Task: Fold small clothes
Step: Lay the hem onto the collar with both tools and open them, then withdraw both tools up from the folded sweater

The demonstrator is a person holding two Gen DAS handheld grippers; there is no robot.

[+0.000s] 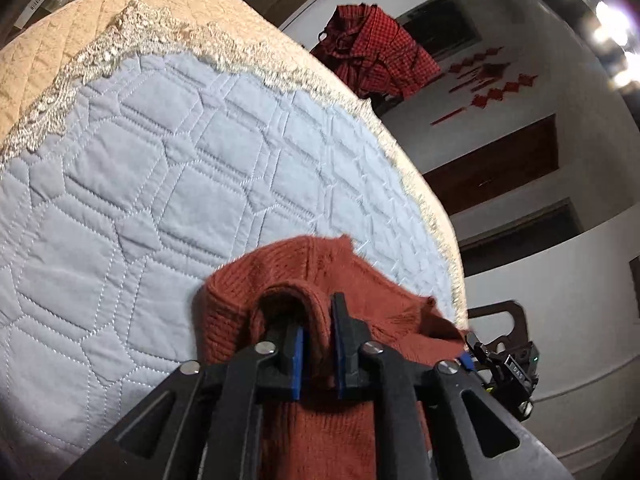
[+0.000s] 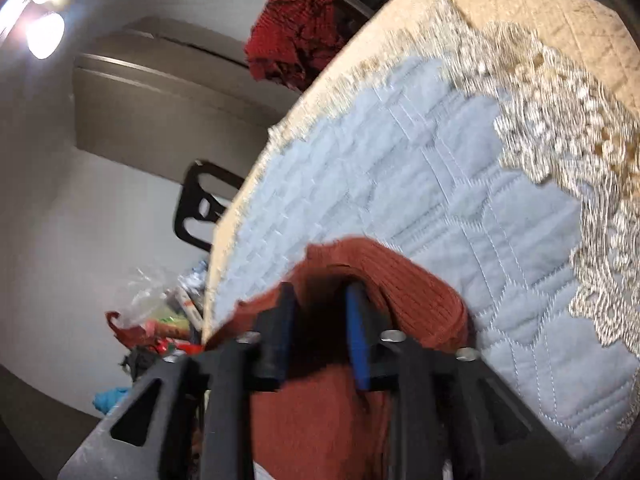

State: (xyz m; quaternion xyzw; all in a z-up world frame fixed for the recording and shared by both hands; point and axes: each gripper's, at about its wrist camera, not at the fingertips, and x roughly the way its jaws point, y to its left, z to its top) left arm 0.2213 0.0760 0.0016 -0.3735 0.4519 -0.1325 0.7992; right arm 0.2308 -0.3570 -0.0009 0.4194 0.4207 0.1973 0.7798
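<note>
A rust-red knitted garment (image 1: 360,292) hangs from both grippers over the light blue quilted table cover (image 1: 160,184). My left gripper (image 1: 318,320) is shut on a fold of the garment's edge, which bulges up between its blue-padded fingers. In the right wrist view my right gripper (image 2: 320,300) is shut on another fold of the same garment (image 2: 416,280), lifted above the quilt (image 2: 460,200). The right gripper also shows at the lower right of the left wrist view (image 1: 476,356). The rest of the garment hangs below, hidden by the gripper bodies.
The quilt has a cream lace border (image 1: 192,36) and beige outer cloth (image 1: 72,28). A red checked garment (image 1: 372,48) hangs beyond the table. A dark chair back (image 2: 196,208) and a bag of clutter (image 2: 160,312) stand beside the table edge.
</note>
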